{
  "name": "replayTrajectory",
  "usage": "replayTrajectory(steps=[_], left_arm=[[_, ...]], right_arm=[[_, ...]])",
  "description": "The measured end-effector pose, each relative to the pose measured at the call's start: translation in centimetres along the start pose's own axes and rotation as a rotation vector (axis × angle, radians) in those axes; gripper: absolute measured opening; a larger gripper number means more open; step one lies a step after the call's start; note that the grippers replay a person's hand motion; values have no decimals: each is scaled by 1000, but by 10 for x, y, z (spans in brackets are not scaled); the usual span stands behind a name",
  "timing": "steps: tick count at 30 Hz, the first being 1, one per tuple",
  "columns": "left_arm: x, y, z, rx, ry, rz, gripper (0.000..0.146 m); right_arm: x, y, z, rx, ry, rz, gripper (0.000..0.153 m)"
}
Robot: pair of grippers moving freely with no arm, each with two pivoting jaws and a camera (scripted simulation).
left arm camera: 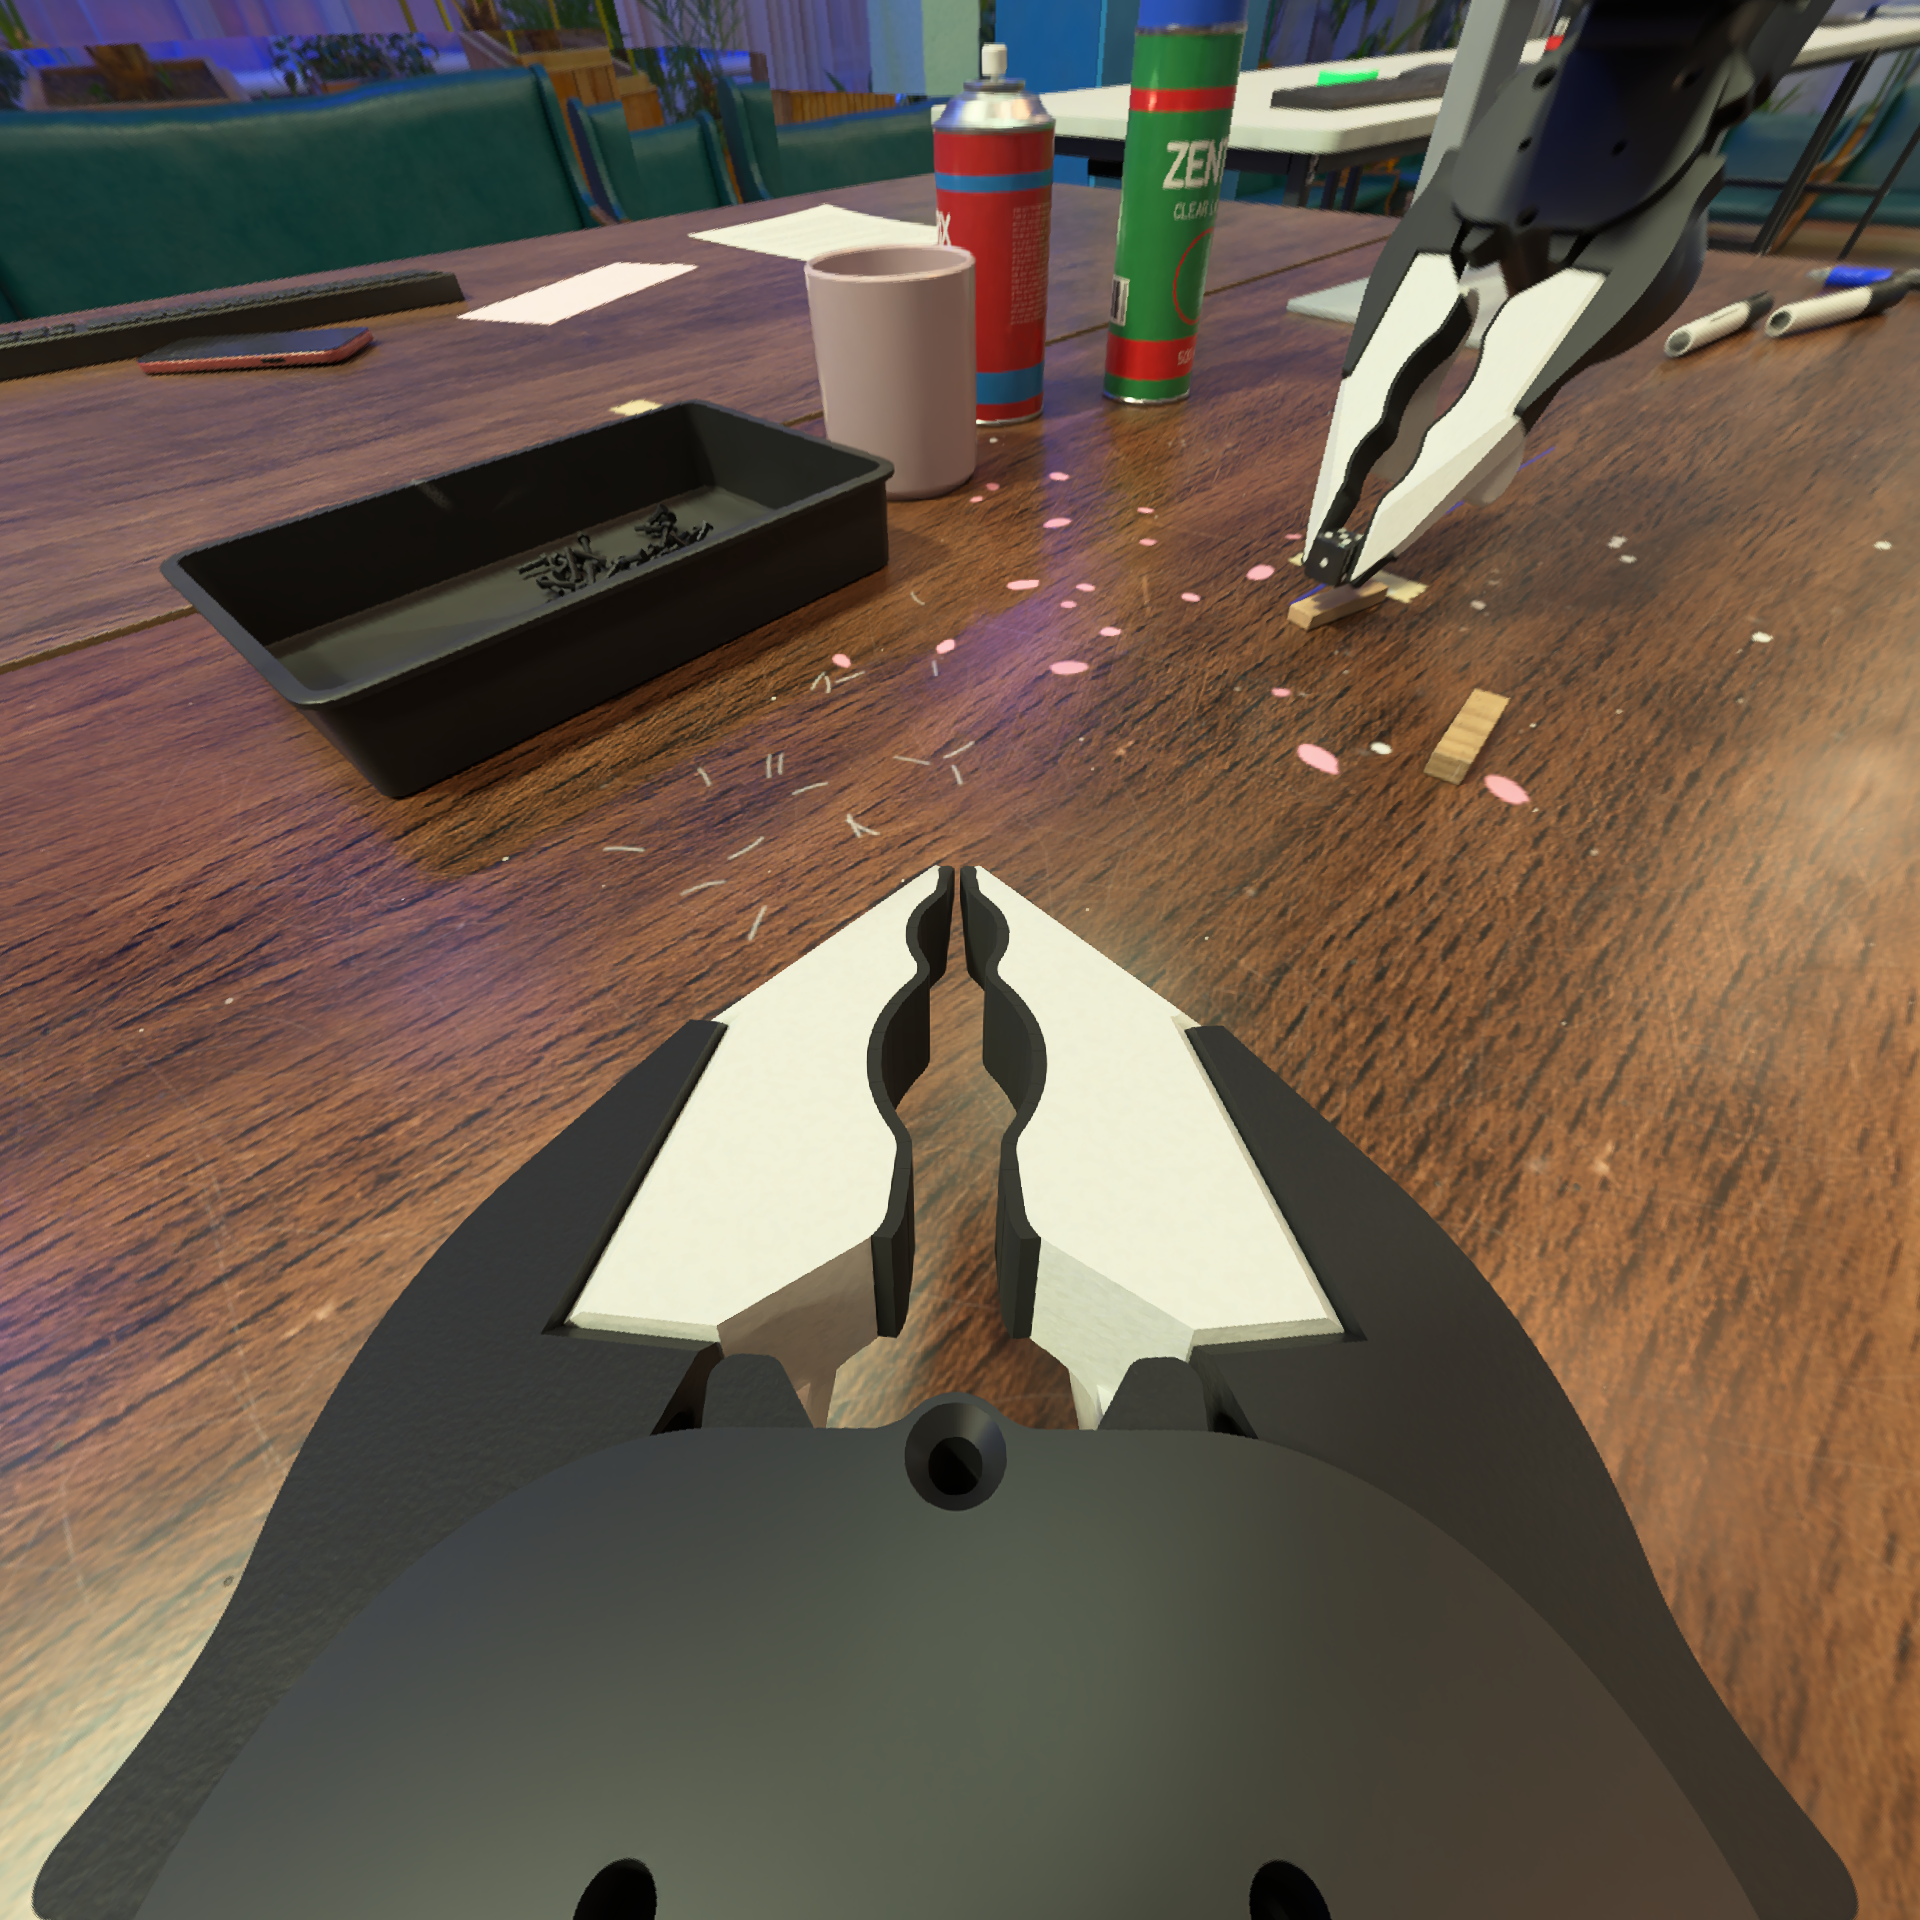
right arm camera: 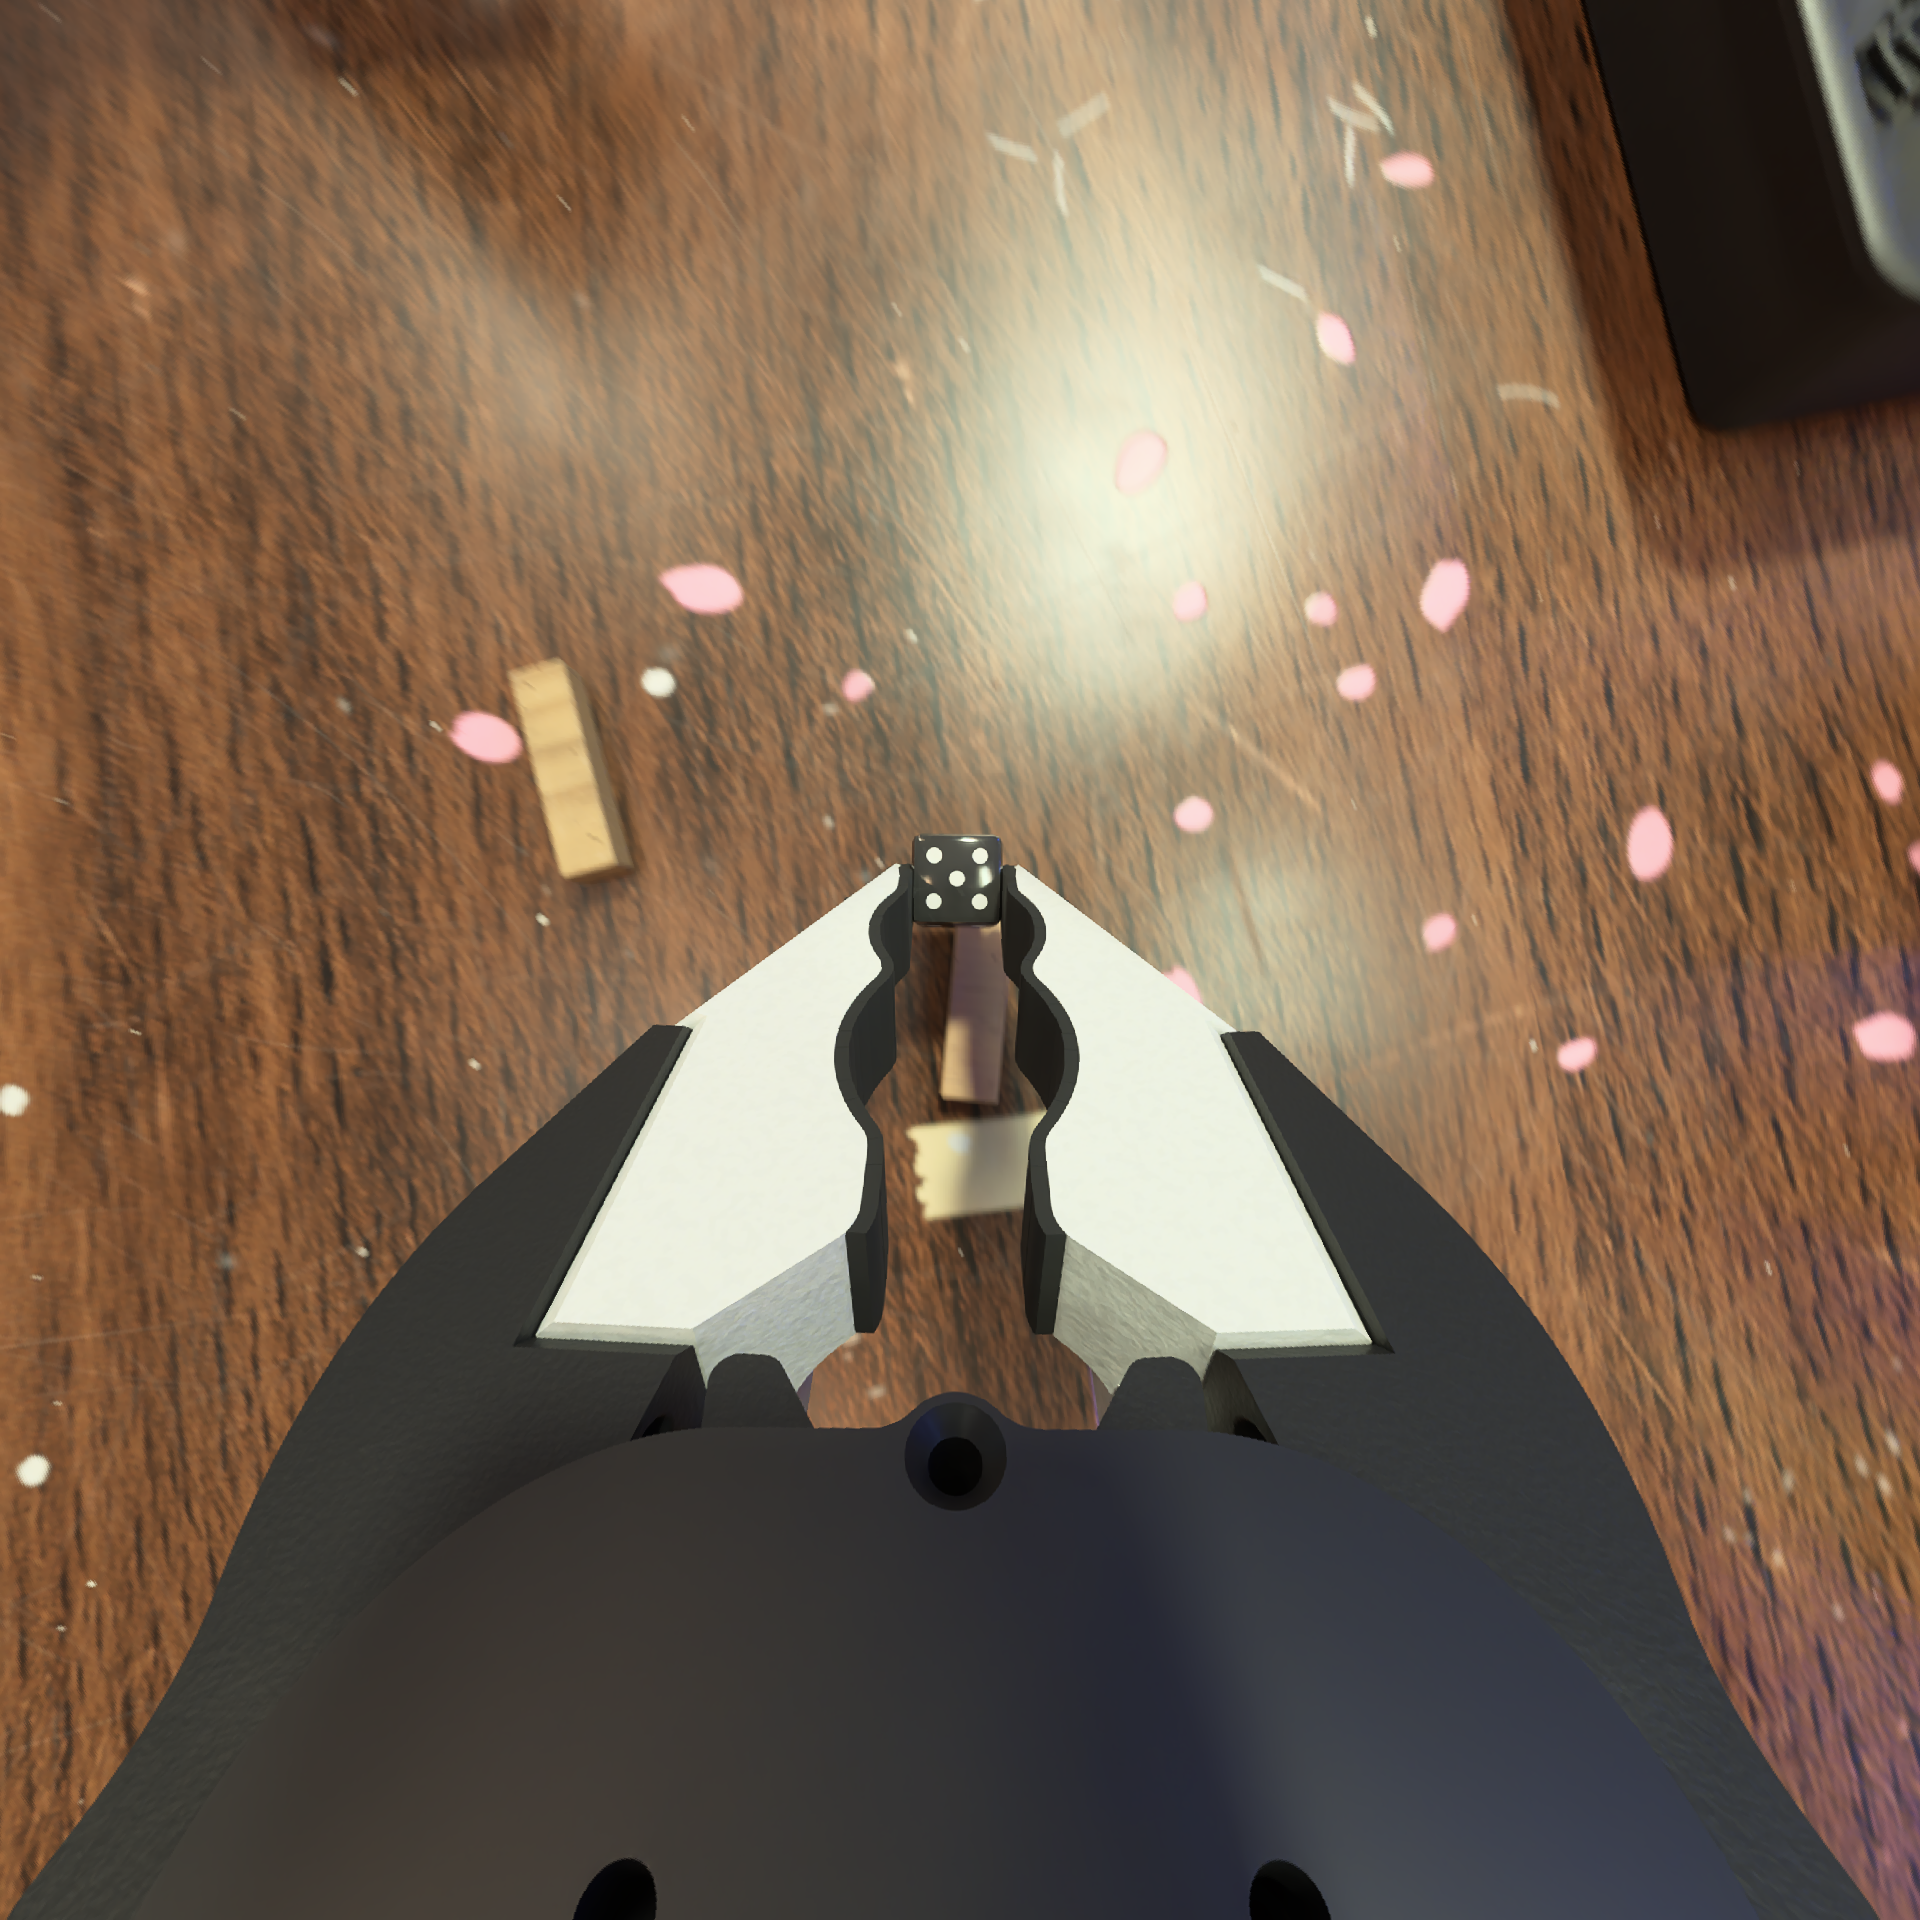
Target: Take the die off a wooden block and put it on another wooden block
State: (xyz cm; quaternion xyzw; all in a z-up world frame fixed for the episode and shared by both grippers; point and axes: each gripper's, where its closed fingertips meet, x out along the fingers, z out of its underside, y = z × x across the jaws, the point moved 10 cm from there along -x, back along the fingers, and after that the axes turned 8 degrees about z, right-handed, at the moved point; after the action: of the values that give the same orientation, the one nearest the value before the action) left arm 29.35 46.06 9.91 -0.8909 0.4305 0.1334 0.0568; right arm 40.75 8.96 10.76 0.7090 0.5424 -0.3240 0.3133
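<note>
My right gripper (right arm camera: 956, 883) is shut on a small black die (right arm camera: 956, 879) with white pips, held at its fingertips a little above the table. Under it lies a wooden block (right arm camera: 975, 1023), seen between the fingers. A second wooden block (right arm camera: 569, 767) lies flat to the left. In the left wrist view the right gripper (left arm camera: 1342, 556) holds the die (left arm camera: 1333, 554) just above the first block (left arm camera: 1335, 605), and the second block (left arm camera: 1467, 736) lies nearer. My left gripper (left arm camera: 956, 873) is shut and empty, low over the table.
A black tray (left arm camera: 436, 675) of small screws, a pink cup (left arm camera: 894, 364), a red spray can (left arm camera: 992, 239) and a green spray can (left arm camera: 1169, 208) stand behind. Markers (left arm camera: 1766, 317) lie far right. A torn paper scrap (right arm camera: 971, 1169), pink petals and staples litter the wooden table (left arm camera: 1351, 1039).
</note>
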Motion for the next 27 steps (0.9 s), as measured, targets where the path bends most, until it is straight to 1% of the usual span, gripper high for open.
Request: replayTrajectory(steps=[4, 8, 14, 22, 24, 25, 27], left_arm=[[4, 0, 4, 7, -31, 15, 1], [7, 0, 6, 13, -59, 32, 1], [8, -1, 6, 3, -58, 49, 1], [9, 0, 6, 4, -73, 51, 2], [10, 0, 6, 8, -81, 51, 2], [10, 0, 7, 9, -85, 51, 2], [10, 0, 7, 11, -90, 51, 2]], right_arm=[[4, -16, -22, -56, 67, -106, 16], [11, -43, -35, -126, 63, -163, 16], [18, -68, -32, -195, 11, -174, 16], [18, -74, -24, -253, -47, -167, 16], [18, -75, -22, -267, -53, -163, 35], [18, -76, -22, -273, -55, -160, 42], [16, -76, -22, -279, -58, -149, 47]])
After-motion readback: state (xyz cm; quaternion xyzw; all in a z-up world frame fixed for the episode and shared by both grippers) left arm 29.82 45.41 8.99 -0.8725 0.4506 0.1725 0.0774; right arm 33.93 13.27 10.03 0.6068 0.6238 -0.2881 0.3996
